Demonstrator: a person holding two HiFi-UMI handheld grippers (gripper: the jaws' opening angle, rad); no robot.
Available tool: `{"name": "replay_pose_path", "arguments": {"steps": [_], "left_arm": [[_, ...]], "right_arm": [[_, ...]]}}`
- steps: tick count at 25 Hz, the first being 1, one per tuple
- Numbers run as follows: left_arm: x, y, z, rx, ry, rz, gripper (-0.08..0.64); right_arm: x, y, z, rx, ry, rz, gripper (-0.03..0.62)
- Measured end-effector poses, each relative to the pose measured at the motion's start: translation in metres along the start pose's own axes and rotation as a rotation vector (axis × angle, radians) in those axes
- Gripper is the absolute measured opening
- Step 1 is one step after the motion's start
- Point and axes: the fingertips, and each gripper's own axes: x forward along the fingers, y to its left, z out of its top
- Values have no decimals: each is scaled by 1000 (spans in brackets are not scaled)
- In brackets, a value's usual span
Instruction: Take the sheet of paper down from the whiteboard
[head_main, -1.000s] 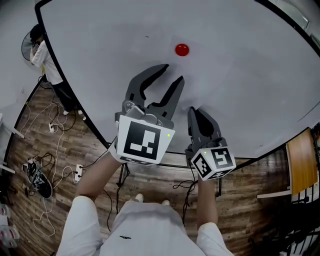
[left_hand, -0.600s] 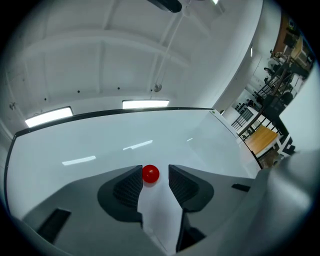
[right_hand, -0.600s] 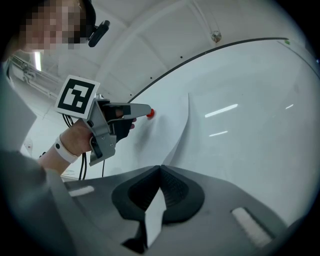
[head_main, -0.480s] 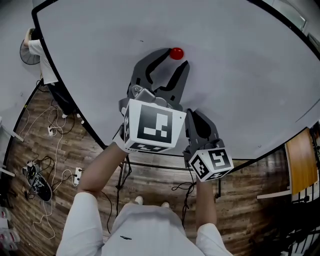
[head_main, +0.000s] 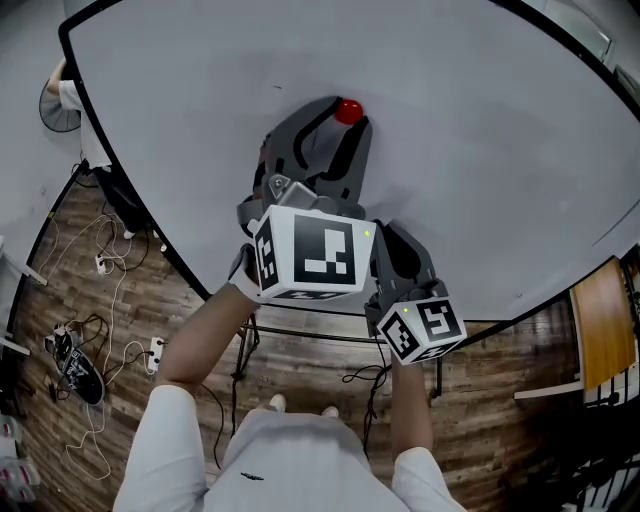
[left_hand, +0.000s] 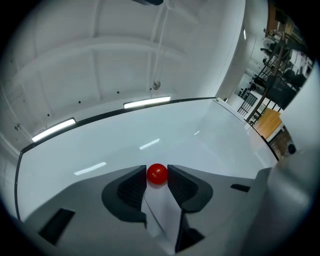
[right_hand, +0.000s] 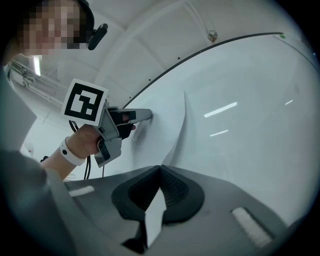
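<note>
We're on the head camera, high up, looking steeply down the whiteboard (head_main: 480, 120) to the wooden floor (head_main: 520, 340), the left gripper (head_main: 343, 122) and right gripper (head_main: 393, 235) close beneath us. Over to the left gripper view: tight against the board, facing up it, the red magnet (left_hand: 157, 173) right at the lens (the head view shares it, from further off). The right gripper view looks sideways along the board across the sheet of paper (right_hand: 167, 130) and catches the left gripper too.
</note>
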Motion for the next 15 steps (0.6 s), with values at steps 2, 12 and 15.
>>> {"name": "replay_pose_path", "arguments": {"steps": [2, 12, 15], "left_arm": [[2, 0, -2, -1, -5, 8, 130], [0, 1, -12, -52, 15, -40, 122], [-1, 4, -10, -66, 11, -45, 122]], "right_arm": [[2, -1, -2, 0, 2, 1, 11], [5, 0, -3, -6, 9, -5, 11], [4, 0, -2, -1, 18, -6, 11]]}}
